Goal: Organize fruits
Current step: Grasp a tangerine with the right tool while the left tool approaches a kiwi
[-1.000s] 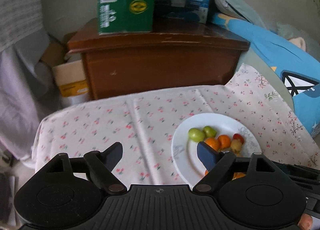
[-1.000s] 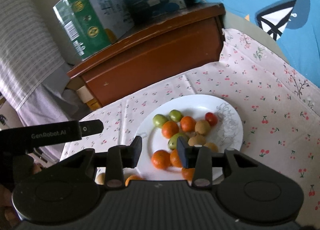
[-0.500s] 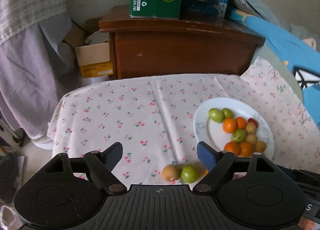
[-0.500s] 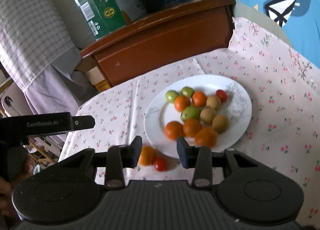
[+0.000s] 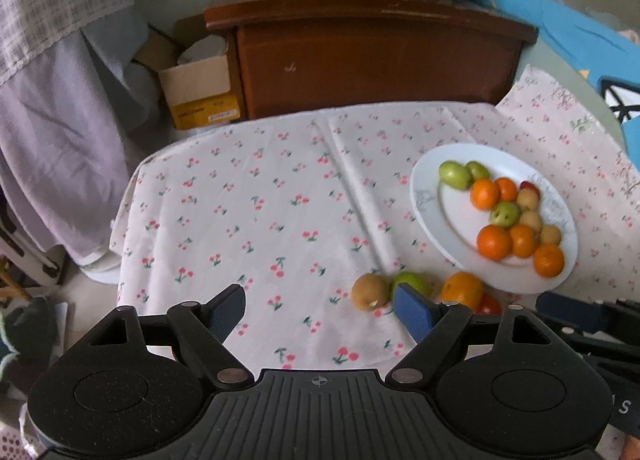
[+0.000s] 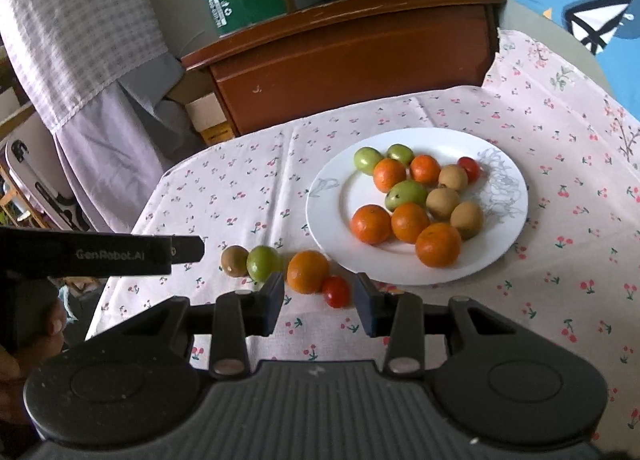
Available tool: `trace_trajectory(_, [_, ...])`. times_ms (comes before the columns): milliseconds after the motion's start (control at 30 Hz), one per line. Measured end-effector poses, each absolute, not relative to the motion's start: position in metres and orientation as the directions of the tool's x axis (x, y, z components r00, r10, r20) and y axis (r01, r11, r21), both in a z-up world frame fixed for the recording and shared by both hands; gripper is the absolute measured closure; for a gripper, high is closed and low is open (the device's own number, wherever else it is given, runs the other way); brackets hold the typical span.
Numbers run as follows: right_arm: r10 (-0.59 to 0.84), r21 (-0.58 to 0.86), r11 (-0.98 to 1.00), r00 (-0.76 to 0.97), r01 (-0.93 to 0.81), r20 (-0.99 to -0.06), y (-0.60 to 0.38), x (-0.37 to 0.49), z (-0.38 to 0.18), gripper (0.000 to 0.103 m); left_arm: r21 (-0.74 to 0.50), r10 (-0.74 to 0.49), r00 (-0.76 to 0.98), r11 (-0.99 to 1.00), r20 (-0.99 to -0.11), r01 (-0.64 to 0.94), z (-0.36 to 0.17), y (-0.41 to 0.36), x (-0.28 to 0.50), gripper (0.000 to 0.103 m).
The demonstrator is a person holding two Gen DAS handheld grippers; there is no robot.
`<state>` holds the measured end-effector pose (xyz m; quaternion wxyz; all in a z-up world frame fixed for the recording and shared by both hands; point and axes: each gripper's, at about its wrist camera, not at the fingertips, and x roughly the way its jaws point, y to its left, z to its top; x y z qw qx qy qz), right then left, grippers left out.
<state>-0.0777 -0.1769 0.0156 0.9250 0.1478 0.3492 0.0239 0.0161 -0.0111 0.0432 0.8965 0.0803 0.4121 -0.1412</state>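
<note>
Right wrist view: right gripper (image 6: 316, 300) has its jaws partly spread with nothing pinched, and a cherry tomato (image 6: 336, 291) plus an orange (image 6: 307, 271) sit on the tablecloth (image 6: 240, 196) just past the fingertips. Green fruit (image 6: 263, 262) and kiwi (image 6: 234, 260) lie further left, the loaded white plate (image 6: 332, 200) ahead and to the right. Left gripper (image 5: 320, 310) is spread wide, empty, kiwi just beyond its right finger.

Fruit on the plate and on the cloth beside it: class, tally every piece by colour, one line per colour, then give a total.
Orange fruits: 6
Green fruits: 4
Brown fruits: 4
Red fruits: 2
Total: 16, with 12 on the plate and 4 on the cloth.
</note>
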Motion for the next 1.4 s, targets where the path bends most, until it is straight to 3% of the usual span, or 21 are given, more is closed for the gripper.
trace_trajectory(633, [0.099,0.141,0.990,0.756,-0.009,-0.647,-0.152,-0.047,-0.008,0.064,-0.040,-0.132,0.589,0.985,-0.797,0.166,0.033,0.020,0.032,0.020])
trace_trajectory(900, [0.083,0.077,0.996,0.759,-0.043,-0.646,-0.138,-0.042,-0.016,0.071,-0.033,-0.129,0.585,0.985,-0.801,0.172,0.027,0.017,0.033,0.020])
trace_trajectory(1200, [0.105,0.127,0.992,0.744,-0.028,-0.659,-0.144,-0.052,-0.002,0.072,0.000,-0.188,0.615,0.956,-0.765,0.293,0.022,0.009,0.028,0.020])
trace_trajectory(1400, [0.130,0.241,0.969,0.726,0.051,-0.675,-0.166,-0.073,0.011,0.072,0.058,-0.246,0.648,0.911,-0.721,0.409,0.014,0.005,0.024,0.021])
